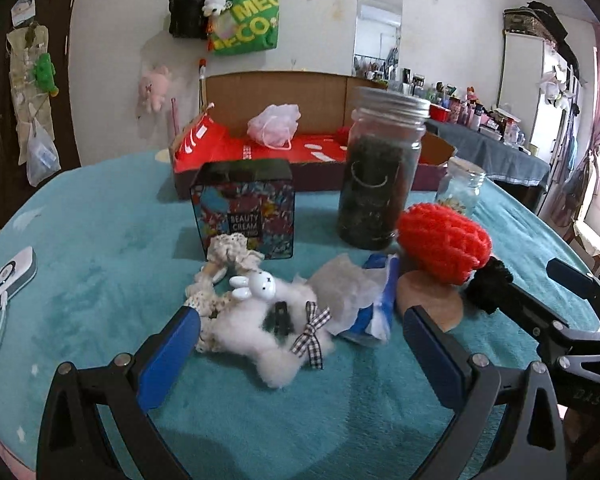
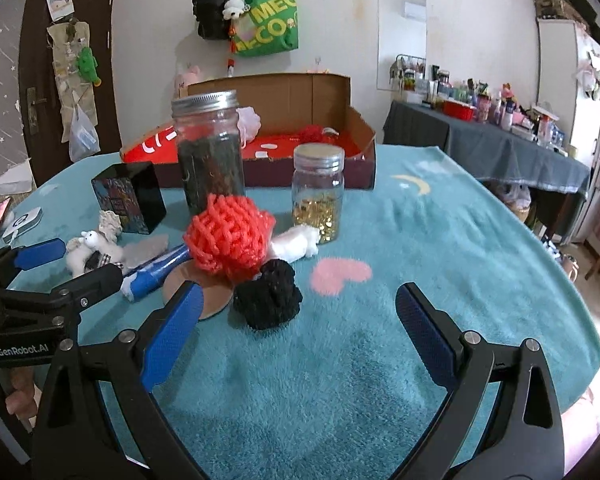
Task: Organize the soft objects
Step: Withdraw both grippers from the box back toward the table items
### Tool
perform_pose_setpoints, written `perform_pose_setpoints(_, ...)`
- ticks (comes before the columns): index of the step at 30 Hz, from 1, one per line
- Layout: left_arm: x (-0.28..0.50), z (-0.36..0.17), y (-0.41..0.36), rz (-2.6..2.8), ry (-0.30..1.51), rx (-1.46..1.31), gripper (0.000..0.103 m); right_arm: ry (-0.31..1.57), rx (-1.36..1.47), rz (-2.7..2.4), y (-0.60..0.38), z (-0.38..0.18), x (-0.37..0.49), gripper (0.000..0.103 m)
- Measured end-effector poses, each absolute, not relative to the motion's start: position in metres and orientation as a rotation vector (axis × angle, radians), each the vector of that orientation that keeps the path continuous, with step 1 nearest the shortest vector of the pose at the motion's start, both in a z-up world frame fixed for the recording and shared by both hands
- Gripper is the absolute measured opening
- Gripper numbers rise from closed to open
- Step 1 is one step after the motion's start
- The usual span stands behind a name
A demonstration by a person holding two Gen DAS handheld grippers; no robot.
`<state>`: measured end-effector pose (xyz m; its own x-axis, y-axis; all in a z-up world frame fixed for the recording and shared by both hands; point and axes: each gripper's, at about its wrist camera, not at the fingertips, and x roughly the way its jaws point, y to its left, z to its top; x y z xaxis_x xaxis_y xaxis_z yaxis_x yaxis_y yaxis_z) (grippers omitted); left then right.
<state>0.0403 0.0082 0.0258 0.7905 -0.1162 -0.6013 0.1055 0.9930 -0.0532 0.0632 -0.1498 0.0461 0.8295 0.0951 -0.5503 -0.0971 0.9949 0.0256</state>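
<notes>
Your left gripper (image 1: 300, 344) has its jaws spread wide and holds nothing; the white fluffy toy (image 1: 260, 320) lies on the teal blanket (image 1: 100, 240) between and just ahead of them. Your right gripper (image 2: 300, 336) is equally wide open and empty, with the black knitted piece (image 2: 269, 294) just ahead of its left finger.

Both should be light and squashy. Take the toy by its fluffy middle, not the hard rabbit head (image 1: 256, 286) or the checked bow (image 1: 312, 334), which would likely slip or pull loose. The black piece and the red knitted ball (image 2: 228, 236) touching it will compress, so close well in and expect them to snag each other.

The cardboard box (image 2: 284, 92) behind, with a pink mesh sponge (image 1: 274, 126) inside, looks like the place for them. The two glass jars (image 2: 210, 152) stand close; knock neither.

What the toy's dark clip is fixed to, and what lies under the crumpled paper (image 1: 340, 292) and blue wrapper (image 1: 376, 316), you cannot tell.
</notes>
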Motion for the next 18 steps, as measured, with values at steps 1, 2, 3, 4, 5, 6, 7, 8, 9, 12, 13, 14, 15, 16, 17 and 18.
perform_pose_setpoints(1,0.041,0.025,0.008,-0.120,0.651,-0.019,0.103,0.586,-0.002,0.103,-0.150,0.046,0.064,0.098)
perform_pose_setpoints(2,0.043,0.026,0.011,-0.124,0.657,-0.024,0.103,0.588,-0.001,0.104,-0.150,0.045,0.065,0.098)
perform_pose_setpoints(3,0.043,0.026,0.012,-0.126,0.659,-0.027,0.103,0.589,-0.001,0.107,-0.150,0.045,0.065,0.098)
perform_pose_setpoints(4,0.043,0.027,0.014,-0.129,0.662,-0.029,0.103,0.589,0.000,0.109,-0.150,0.046,0.066,0.098)
perform_pose_setpoints(5,0.044,0.027,0.016,-0.130,0.664,-0.030,0.103,0.589,0.003,0.112,-0.150,0.046,0.066,0.098)
perform_pose_setpoints(6,0.044,0.028,0.018,-0.127,0.666,-0.031,0.103,0.590,0.006,0.117,-0.150,0.047,0.067,0.098)
perform_pose_setpoints(7,0.045,0.028,0.019,-0.126,0.668,-0.032,0.103,0.591,0.008,0.122,-0.150,0.047,0.068,0.098)
perform_pose_setpoints(8,0.046,0.029,0.021,-0.127,0.673,-0.032,0.103,0.591,0.009,0.126,-0.150,0.048,0.070,0.098)
perform_pose_setpoints(9,0.047,0.029,0.024,-0.129,0.679,-0.036,0.103,0.590,0.009,0.130,-0.149,0.049,0.070,0.098)
perform_pose_setpoints(12,0.050,0.031,0.030,-0.130,0.692,-0.046,0.103,0.587,0.002,0.141,-0.146,0.052,0.074,0.098)
perform_pose_setpoints(13,0.051,0.031,0.032,-0.132,0.697,-0.045,0.103,0.586,0.001,0.149,-0.145,0.053,0.076,0.098)
perform_pose_setpoints(14,0.052,0.031,0.034,-0.134,0.703,-0.045,0.103,0.589,-0.001,0.158,-0.143,0.054,0.078,0.098)
perform_pose_setpoints(15,0.053,0.031,0.036,-0.135,0.711,-0.046,0.103,0.592,-0.002,0.164,-0.142,0.055,0.080,0.098)
perform_pose_setpoints(16,0.054,0.031,0.038,-0.136,0.718,-0.047,0.103,0.595,-0.003,0.174,-0.140,0.056,0.083,0.098)
perform_pose_setpoints(17,0.054,0.030,0.040,-0.137,0.721,-0.047,0.103,0.597,-0.005,0.181,-0.138,0.056,0.085,0.098)
perform_pose_setpoints(18,0.054,0.030,0.042,-0.136,0.727,-0.048,0.103,0.598,-0.009,0.187,-0.137,0.057,0.087,0.098)
